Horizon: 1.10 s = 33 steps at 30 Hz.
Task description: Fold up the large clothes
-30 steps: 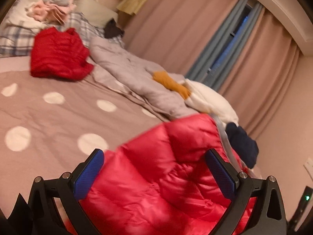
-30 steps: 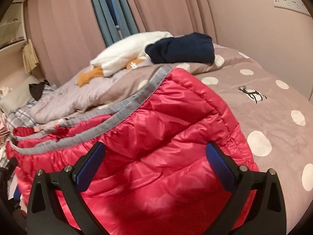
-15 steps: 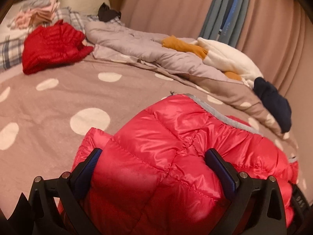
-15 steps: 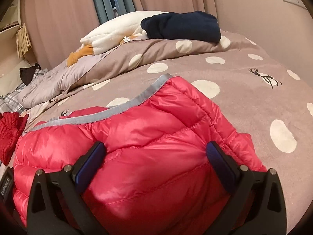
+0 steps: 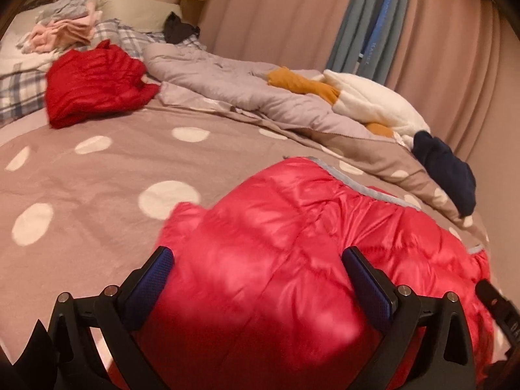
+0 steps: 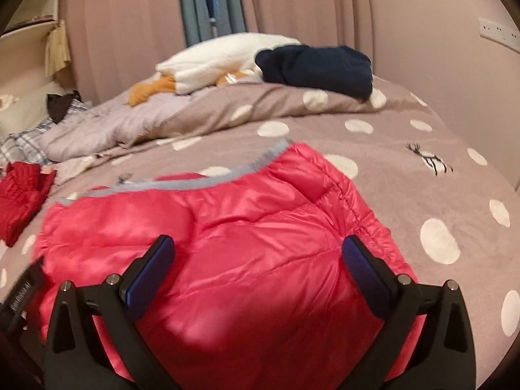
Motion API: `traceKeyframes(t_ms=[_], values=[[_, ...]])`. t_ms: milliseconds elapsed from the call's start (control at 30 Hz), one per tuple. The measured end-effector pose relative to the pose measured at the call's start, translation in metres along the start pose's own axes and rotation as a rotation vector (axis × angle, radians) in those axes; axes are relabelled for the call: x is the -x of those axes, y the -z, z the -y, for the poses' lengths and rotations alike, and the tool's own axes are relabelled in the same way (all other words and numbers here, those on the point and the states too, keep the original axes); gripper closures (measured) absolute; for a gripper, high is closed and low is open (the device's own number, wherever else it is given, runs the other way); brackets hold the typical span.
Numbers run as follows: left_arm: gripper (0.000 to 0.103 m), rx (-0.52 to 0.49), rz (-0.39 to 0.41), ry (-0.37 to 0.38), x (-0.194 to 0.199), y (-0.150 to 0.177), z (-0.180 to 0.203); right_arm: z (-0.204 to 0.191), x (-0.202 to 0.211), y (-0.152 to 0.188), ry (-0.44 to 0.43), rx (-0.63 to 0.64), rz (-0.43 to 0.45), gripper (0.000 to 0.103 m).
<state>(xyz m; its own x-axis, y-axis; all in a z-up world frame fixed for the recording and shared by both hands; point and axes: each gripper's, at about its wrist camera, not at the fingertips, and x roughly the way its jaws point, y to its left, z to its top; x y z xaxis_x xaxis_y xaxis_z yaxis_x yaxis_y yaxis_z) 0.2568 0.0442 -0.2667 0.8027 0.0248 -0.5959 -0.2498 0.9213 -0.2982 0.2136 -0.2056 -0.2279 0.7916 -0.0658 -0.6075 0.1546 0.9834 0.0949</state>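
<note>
1. Since the earlier frames the pink down jacket (image 6: 247, 247) has been lowered from a lifted, draped state onto the spotted bed cover (image 6: 406, 136)
2. It is now spread flat near the bed's front edge, grey trim (image 5: 367, 188) farthest away
3. Slippery, puffy fabric could spring open or slide if it is gripped too shallowly
4. The left gripper (image 5: 256, 276) and right gripper (image 6: 258, 265) are held low over the jacket, side by side, jaws wide and holding nothing

Both grippers' jaws wide (level)
</note>
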Motion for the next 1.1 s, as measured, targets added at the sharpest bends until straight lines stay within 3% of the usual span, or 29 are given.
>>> traceKeyframes(t_ms=[200,433,633,833,967,1033,1100], values=[[0.001,0.200,-0.051,0.059,0.020,0.010,-0.040,-0.013,0.034,0.001,-0.043,0.034,0.028,0.000],[0.001,0.277,-0.005,-0.015,0.039,0.010,-0.070,-0.020,0.053,0.007,-0.059,0.033,0.050,0.000],[0.001,0.382,-0.121,0.017,0.029,0.018,-0.094,-0.027,0.056,0.007,-0.111,0.007,0.005,0.000],[0.001,0.517,-0.349,0.230,0.010,0.042,-0.091,-0.036,0.064,0.007,-0.140,0.030,-0.026,0.000],[0.001,0.532,-0.375,0.327,0.006,0.047,-0.081,-0.039,0.066,0.009,-0.123,0.039,-0.023,0.000],[0.001,0.589,-0.423,0.418,0.000,0.051,-0.080,-0.038,0.062,0.009,-0.111,0.028,-0.048,0.000],[0.001,0.630,-0.440,0.459,-0.002,0.052,-0.083,-0.034,0.058,0.009,-0.144,-0.003,-0.072,0.000]])
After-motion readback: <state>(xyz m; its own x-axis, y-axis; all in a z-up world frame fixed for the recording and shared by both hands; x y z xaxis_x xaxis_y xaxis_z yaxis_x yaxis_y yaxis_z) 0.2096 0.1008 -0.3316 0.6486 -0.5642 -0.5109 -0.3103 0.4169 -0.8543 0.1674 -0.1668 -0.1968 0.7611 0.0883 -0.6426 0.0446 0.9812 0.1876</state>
